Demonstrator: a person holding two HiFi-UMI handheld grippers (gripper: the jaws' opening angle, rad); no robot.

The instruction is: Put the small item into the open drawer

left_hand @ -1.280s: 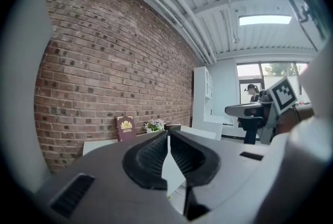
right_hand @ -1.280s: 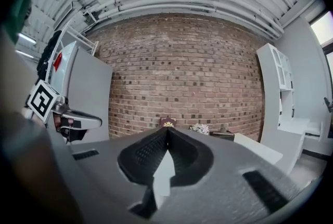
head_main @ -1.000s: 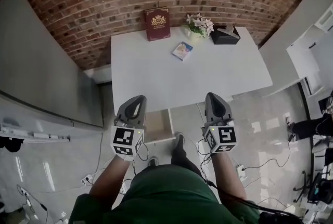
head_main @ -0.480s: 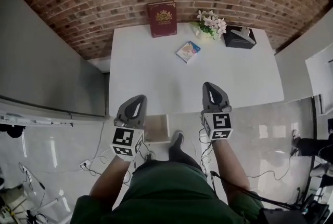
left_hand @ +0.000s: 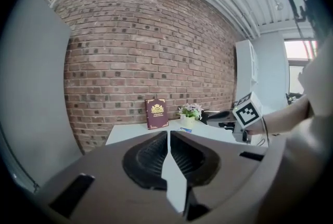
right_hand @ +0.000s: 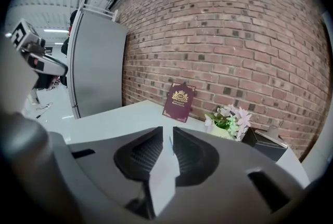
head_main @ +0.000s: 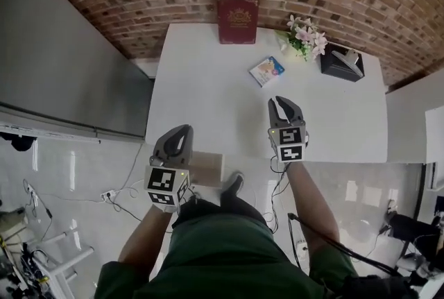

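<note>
Opening now, the right tongs (head_main: 285, 102) have come forward over the counter (head_main: 201, 82); a second ago they hung shut at its near edge. Nothing sits between them. The small packet (head_main: 267, 71) lies just ahead on the counter, near the flowers (head_main: 305, 37). The left tongs (head_main: 182, 131) are together and empty, above the open drawer (head_main: 208, 167). The pickup looks about to begin.
</note>
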